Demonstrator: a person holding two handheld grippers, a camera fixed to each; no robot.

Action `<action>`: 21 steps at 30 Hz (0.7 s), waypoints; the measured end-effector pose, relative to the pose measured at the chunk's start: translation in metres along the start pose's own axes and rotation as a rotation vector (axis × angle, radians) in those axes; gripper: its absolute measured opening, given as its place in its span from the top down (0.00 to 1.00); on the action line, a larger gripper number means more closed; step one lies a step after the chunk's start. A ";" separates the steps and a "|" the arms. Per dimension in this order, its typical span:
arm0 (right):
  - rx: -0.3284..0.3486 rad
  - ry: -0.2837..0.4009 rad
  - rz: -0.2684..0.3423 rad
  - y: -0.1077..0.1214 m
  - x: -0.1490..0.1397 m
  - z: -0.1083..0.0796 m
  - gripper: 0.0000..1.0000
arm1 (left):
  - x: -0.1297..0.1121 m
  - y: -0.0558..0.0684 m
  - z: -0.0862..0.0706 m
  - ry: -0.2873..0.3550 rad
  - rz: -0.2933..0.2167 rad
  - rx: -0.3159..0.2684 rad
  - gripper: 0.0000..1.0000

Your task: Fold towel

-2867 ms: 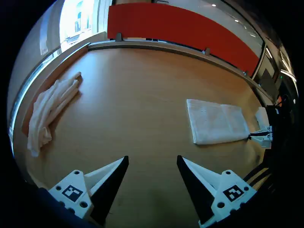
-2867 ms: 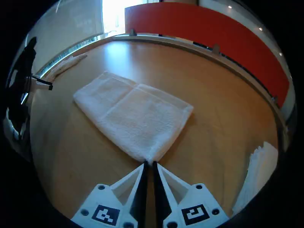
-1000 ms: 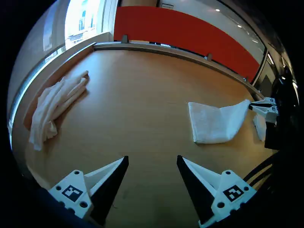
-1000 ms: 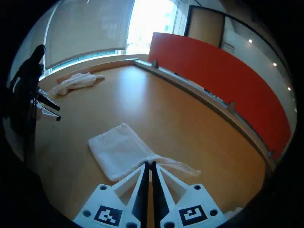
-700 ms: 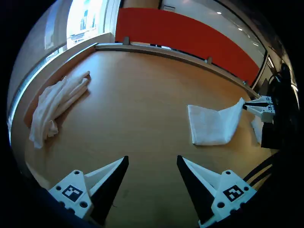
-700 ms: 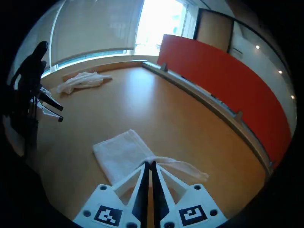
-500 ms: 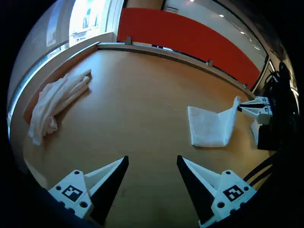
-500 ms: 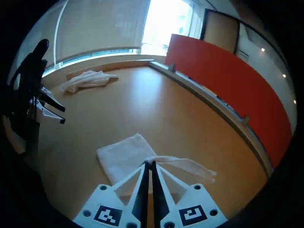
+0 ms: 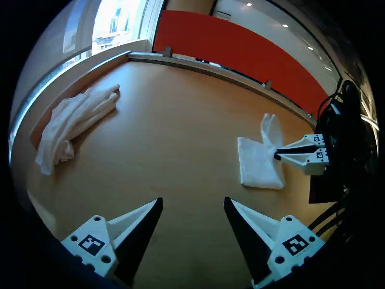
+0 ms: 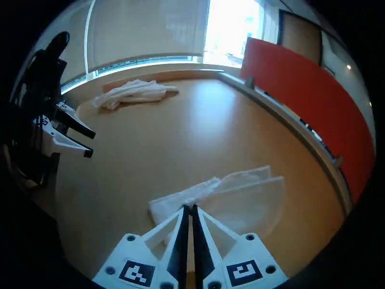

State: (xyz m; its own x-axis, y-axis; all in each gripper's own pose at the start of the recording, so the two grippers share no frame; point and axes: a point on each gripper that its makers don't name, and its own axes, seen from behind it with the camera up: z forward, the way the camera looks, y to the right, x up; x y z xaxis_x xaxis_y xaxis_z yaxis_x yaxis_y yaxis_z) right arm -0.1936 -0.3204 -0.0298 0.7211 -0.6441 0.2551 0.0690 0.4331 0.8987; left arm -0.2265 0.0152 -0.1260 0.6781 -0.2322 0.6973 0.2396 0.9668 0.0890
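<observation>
Towel (image 9: 260, 161) (image 10: 231, 197): white terry with a nubbly pile, is lying half folded on the table, one flap rising in a loose curved fan.
Table (image 9: 168, 125): smooth orange-brown wood, is glaring under window light.
Right gripper (image 10: 189, 208) (image 9: 276, 155): white wedge fingers are pressing together, pinching the towel's raised edge.
Left gripper (image 9: 192, 200) (image 10: 91, 144): fingers are standing wide apart, gripping nothing, hovering well apart from the towel.
Heap (image 9: 72, 120) (image 10: 132, 92): second white cloth, is lying crumpled in a long ridge by the window edge.

One table (image 9: 173, 125) bears two towels, a half-folded towel (image 9: 257, 166) and a crumpled towel (image 9: 72, 120).
</observation>
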 end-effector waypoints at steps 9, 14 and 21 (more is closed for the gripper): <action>0.046 -0.050 0.035 -0.024 -0.023 0.019 0.95 | -0.001 -0.003 -0.001 -0.001 -0.015 -0.002 0.06; 0.041 -0.053 0.052 -0.021 -0.024 0.015 0.93 | 0.000 -0.003 0.001 -0.003 -0.012 -0.004 0.06; 0.051 -0.058 0.068 -0.021 -0.026 0.008 0.70 | 0.001 0.001 0.002 -0.006 -0.003 -0.011 0.06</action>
State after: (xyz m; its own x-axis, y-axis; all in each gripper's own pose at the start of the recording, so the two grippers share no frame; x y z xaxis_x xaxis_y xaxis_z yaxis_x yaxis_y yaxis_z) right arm -0.2197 -0.3179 -0.0529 0.6814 -0.6506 0.3353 -0.0151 0.4456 0.8951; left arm -0.2272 0.0163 -0.1239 0.6732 -0.2347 0.7012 0.2495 0.9648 0.0833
